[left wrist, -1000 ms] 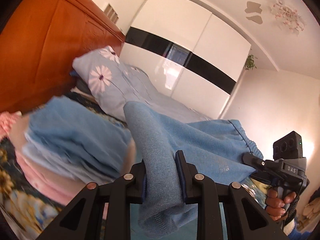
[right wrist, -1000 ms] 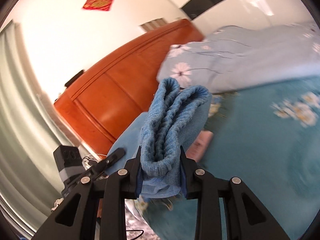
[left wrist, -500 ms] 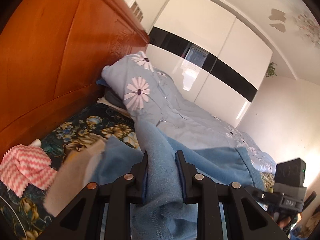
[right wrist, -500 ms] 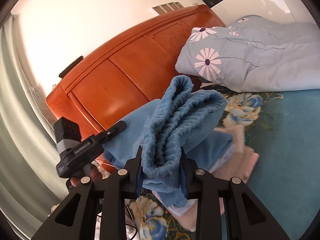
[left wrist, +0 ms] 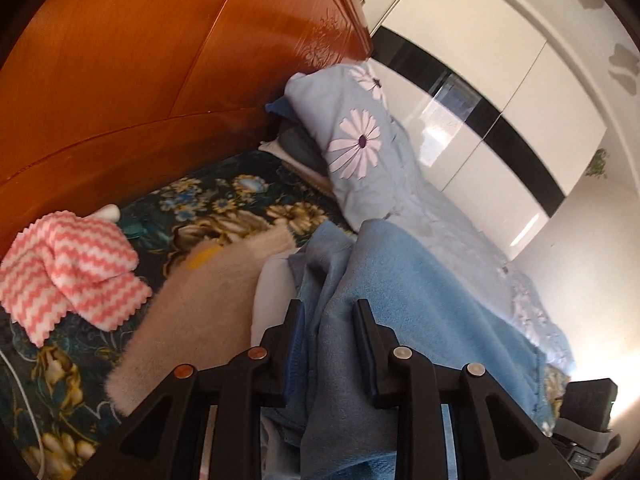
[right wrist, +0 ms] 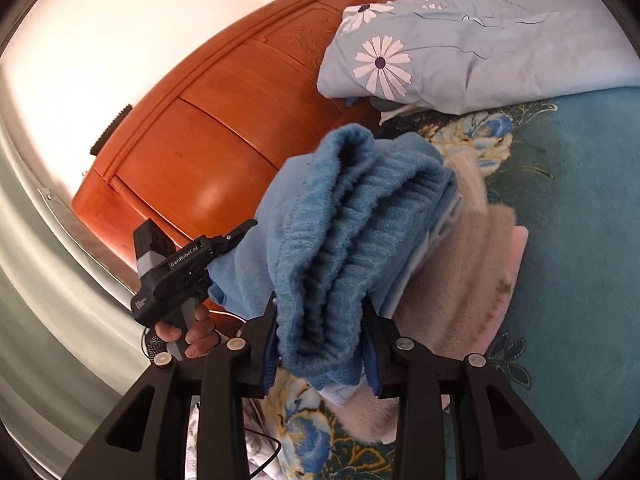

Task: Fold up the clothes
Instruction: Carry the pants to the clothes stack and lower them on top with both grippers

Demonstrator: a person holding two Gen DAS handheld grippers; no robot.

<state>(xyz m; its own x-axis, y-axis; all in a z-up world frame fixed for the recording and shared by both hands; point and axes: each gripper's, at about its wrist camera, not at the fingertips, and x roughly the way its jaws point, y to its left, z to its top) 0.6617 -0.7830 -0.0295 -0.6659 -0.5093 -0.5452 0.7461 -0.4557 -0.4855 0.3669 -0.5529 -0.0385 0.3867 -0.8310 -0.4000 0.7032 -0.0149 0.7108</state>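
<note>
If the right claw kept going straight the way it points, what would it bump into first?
Probably the stack of folded clothes just ahead: the right claw, shut on the blue garment, points over it toward the wooden headboard. Depth is hard to judge.

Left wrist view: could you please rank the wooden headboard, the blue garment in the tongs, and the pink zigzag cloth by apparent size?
1. wooden headboard
2. blue garment, though nearness enlarges it
3. pink zigzag cloth
</note>
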